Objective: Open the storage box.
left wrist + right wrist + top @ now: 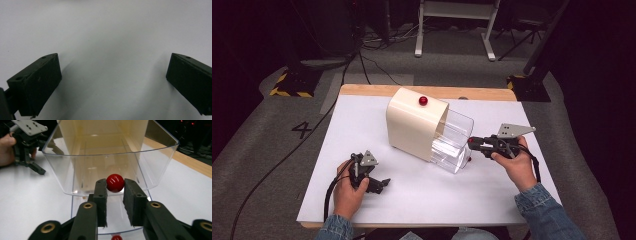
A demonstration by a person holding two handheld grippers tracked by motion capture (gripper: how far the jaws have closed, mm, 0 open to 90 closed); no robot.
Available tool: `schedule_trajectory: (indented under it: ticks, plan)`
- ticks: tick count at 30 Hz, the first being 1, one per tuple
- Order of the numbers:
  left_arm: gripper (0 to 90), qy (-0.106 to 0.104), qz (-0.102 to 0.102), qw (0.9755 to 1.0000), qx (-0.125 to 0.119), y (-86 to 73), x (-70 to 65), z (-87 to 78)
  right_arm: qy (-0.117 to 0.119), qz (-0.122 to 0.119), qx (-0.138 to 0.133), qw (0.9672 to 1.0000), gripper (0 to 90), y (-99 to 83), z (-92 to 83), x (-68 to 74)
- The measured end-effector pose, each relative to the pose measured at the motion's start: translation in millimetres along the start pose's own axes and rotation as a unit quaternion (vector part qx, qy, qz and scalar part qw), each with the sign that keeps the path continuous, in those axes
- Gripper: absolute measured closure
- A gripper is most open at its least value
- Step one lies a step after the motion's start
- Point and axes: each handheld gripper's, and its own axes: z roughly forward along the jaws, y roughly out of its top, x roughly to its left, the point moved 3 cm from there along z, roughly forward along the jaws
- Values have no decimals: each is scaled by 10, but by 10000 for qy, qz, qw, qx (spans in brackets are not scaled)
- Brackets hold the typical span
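Observation:
A cream box [414,125] stands on the white table [437,200] with a red ball [423,100] on its top. A clear drawer [454,140] sticks out of its right side. In the right gripper view the drawer's curved clear wall [75,170] faces me, and a red knob [115,182] on it sits between my jaws. My right gripper [115,183] is shut on that knob; from above, the right gripper [473,142] meets the drawer's front. My left gripper [374,184] rests low near the table's front left, and the left gripper [113,75] is open over bare white surface.
A second small red spot [116,237] shows low on the drawer front. The table's wooden far edge [482,93] lies behind the box. Beyond it are grey floor, cables [372,70] and a white stand's legs [454,30]. The left hand and its gripper [27,150] appear past the drawer.

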Motion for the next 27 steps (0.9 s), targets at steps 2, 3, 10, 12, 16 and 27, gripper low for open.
schedule_trajectory:
  ticks: [2,3,10,12,16,27]
  plan:
    - [0,3,10,10000,1,0,0,-1,-106,-24,60,9999,706,-20,7,3]
    - [0,8,10,10000,1,0,0,-1,-122,-25,72,9999,700,-34,13,6]
    - [0,2,13,10000,-2,0,0,-1,-135,102,162,9997,680,-130,58,-26]
    - [0,1,12,10000,-1,0,0,-1,-136,115,156,9997,672,-138,61,-27]
    - [0,5,10,10000,0,0,0,-1,-153,123,181,9996,656,-153,66,-31]
    - [0,-7,5,10000,2,-1,1,-1,-306,228,187,9991,488,-135,-62,-32]
